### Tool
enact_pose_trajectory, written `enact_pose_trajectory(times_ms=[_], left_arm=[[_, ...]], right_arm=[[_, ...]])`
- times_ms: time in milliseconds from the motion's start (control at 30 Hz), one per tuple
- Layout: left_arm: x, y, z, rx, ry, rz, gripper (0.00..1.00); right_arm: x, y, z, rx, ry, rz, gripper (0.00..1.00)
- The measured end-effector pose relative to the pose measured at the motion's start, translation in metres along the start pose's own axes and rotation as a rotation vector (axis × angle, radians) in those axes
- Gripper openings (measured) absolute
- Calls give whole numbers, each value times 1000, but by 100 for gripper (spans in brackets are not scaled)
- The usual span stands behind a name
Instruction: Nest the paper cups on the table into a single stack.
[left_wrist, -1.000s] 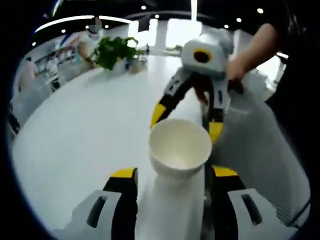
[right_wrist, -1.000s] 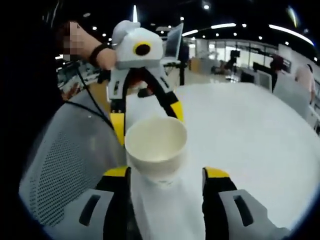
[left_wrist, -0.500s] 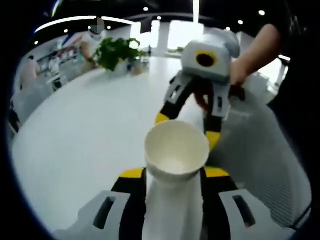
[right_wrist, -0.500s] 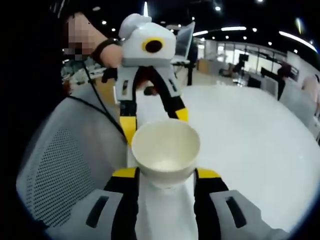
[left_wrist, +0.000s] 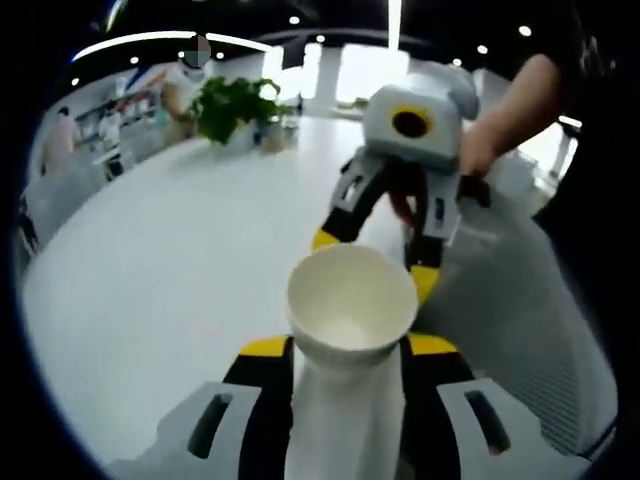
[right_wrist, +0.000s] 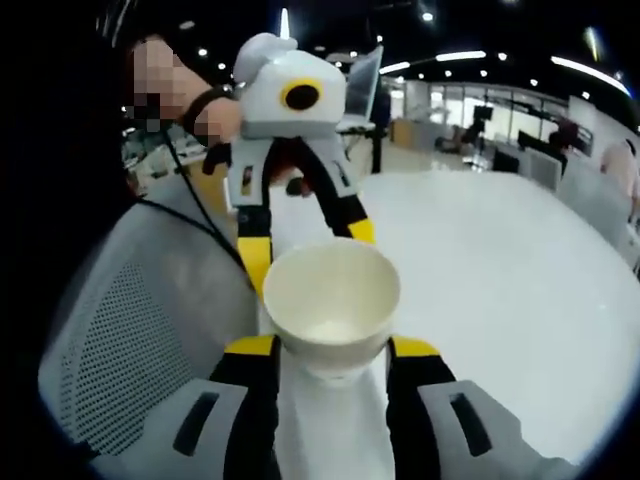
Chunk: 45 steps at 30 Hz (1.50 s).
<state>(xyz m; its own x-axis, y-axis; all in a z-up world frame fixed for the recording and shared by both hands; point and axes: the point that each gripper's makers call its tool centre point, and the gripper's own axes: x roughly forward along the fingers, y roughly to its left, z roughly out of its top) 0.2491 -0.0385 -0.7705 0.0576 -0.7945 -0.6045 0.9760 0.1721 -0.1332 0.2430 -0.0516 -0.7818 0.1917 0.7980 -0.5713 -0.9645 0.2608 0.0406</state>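
Note:
A tall white paper cup stack (left_wrist: 350, 300) stands on the white table (left_wrist: 150, 260), its open mouth turned up toward the camera. In the left gripper view my left gripper (left_wrist: 347, 350) is shut on the stack's body just under the rim. Across from it, my right gripper (left_wrist: 375, 258) comes in with its yellow tips on either side of the cup's far side. The right gripper view gives the mirror picture: the cup stack (right_wrist: 330, 300) is pinched by my right gripper (right_wrist: 332, 350), and my left gripper (right_wrist: 306, 243) straddles it from behind.
A grey mesh chair (left_wrist: 520, 320) stands by the table's near edge, seen also as the chair (right_wrist: 120, 330). A potted plant (left_wrist: 235, 105) sits at the far end of the table. The person's hand (left_wrist: 480, 145) holds the right gripper. Bare table (right_wrist: 500, 300) lies beyond.
One second ago both grippers' jaws stood wide beside the stack; they have since shut onto it. Over the last half second almost nothing has moved.

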Motion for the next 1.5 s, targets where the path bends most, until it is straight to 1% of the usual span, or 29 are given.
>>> enact_pose_trajectory(times_ms=[200,333,400,567,800,967,1067,1333,1500], left_arm=[[-4,10,10,29,6,-4,41],[-8,22,22,48,11,4,41],[-10,29,29,69,6,10,41],[-14,45,42,85,-4,18,41],[-16,60,51,100,-10,34,41],[-16,68,54,100,-4,34,41],[-17,75,59,103,-8,44,41],[-20,101,73,119,-15,68,41],[-19,116,80,121,-11,72,41]], right_arm=[[-3,-12,8,-24,-4,-11,38],[-8,-25,18,-36,-13,-33,38],[-11,-34,24,-38,-17,-45,38],[-15,-51,35,-59,-24,-65,38],[-17,-67,43,-79,-15,-76,38],[-15,-76,46,-84,-6,-75,38],[-17,-86,50,-90,-7,-80,38],[-18,-113,61,-105,-14,-88,38],[-17,-126,64,-111,-13,-93,38]])
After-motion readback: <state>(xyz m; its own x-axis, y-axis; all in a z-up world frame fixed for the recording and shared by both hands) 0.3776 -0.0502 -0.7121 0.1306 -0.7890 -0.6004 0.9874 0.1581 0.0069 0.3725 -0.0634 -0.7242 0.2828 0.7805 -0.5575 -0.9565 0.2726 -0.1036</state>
